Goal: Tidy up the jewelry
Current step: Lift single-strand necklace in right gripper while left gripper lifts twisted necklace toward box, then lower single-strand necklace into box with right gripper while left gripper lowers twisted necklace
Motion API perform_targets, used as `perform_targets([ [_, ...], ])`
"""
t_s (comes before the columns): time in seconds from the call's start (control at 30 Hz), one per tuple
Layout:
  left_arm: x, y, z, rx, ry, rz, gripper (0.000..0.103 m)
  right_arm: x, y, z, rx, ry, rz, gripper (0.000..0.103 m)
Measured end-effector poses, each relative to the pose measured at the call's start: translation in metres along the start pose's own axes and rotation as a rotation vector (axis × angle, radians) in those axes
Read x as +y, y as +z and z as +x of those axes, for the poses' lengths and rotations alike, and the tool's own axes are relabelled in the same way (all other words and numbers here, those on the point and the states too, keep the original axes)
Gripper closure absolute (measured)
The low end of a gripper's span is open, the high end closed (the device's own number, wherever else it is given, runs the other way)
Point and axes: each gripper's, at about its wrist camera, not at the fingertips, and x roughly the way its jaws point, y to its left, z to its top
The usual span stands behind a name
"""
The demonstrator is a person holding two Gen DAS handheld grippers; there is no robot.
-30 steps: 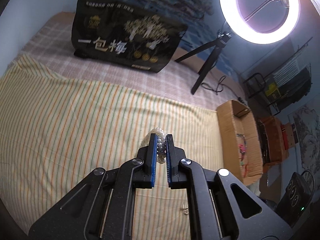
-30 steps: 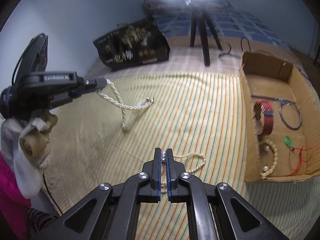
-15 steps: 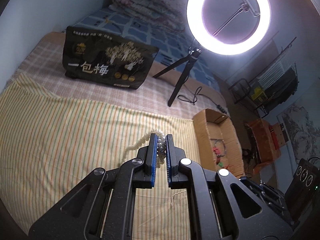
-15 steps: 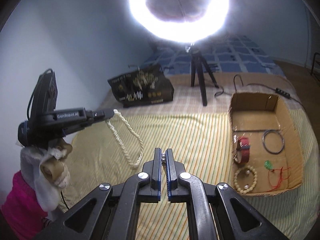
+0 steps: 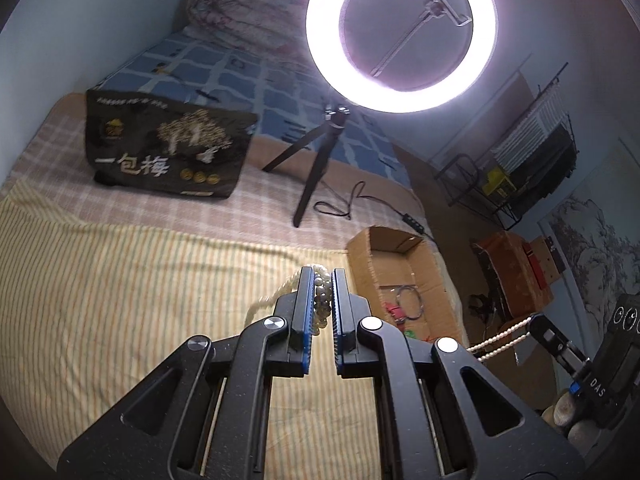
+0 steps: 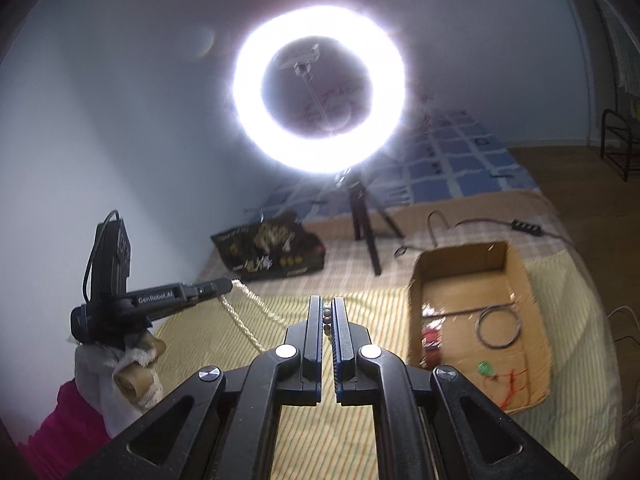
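My left gripper (image 5: pixel 321 280) and right gripper (image 6: pixel 327 312) both clamp pearl necklace (image 6: pixel 244 300), raised higher than before; cardboard box (image 6: pixel 520 276) now lower right.

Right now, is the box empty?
No. The box holds a ring hoop, a red band and a green charm on red string.

Two tongs: left (image 5: pixel 321 280) and right (image 6: pixel 328 308), one pearl necklace (image 6: pixel 244 312) strung between them. One cardboard box (image 6: pixel 520 276), one ring light (image 6: pixel 320 92), one dark bag (image 6: pixel 272 248) (printed with gold trees).
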Motion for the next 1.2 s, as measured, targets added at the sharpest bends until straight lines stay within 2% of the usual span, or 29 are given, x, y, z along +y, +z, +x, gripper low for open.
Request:
perform_targets([
  [0.27,-0.041,0.02,0.012,-0.008,-0.048,0.059,0.097,-0.033,0.02,-0.01,-0.038,-0.06,0.005,0.102],
  [0.73,-0.119,0.048,0.06,0.004,-0.086,0.166,0.097,-0.101,0.048,-0.001,-0.019,-0.187,-0.01,0.102],
  [0.93,-0.152,0.054,0.089,0.019,-0.093,0.217,0.097,-0.119,0.055,0.008,-0.014,-0.204,0.001,0.102],
  [1.2,-0.169,0.051,0.138,0.059,-0.088,0.24,0.097,-0.135,0.054,0.029,0.018,-0.213,0.004,0.102],
])
